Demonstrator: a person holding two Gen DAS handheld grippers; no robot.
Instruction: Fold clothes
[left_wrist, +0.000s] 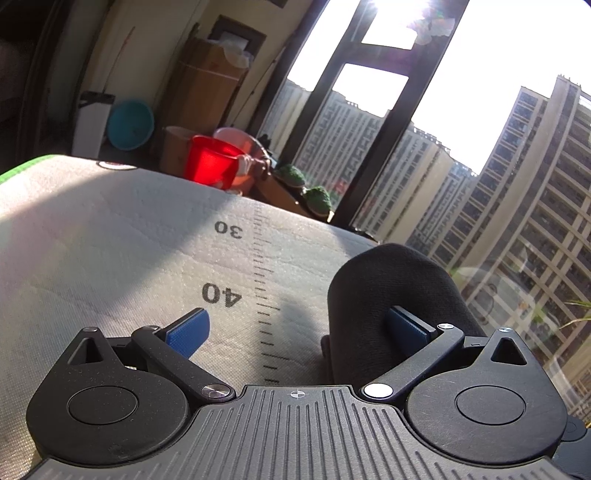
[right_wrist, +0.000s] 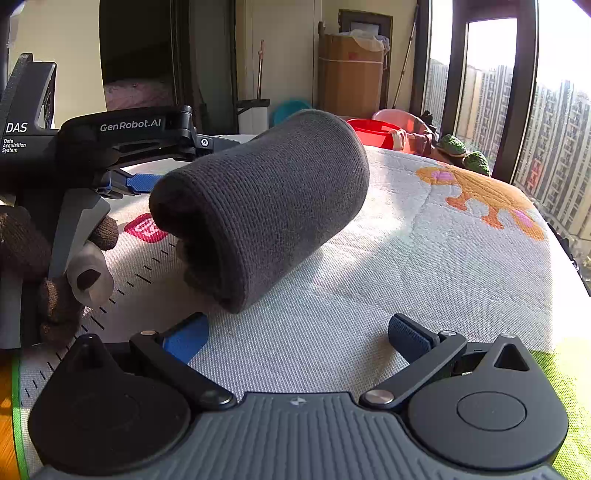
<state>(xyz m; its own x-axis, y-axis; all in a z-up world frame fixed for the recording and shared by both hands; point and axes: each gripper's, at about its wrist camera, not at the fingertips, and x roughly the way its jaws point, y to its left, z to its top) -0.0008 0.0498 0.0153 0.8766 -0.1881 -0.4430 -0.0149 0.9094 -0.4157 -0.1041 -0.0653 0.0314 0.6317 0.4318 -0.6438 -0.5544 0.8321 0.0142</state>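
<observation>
Garment roll (right_wrist: 266, 206), dark grey knit: lay on quilted mat (right_wrist: 406, 258), approx 11 o'clock of right gripper (right_wrist: 297, 338), fingers spread, holding nothing. Left gripper (left_wrist: 297, 326) also spread; its right pad sat vs. roll's side, no pinch. Judgement: to finish well, seat roll w/ loose edge underneath, ease both off w/o dragging. Red bucket (right_wrist: 373, 134) at 12, far.

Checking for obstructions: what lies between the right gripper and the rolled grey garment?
Only bare quilted mat separates the right gripper from the rolled grey garment, as the right wrist view shows.
</observation>
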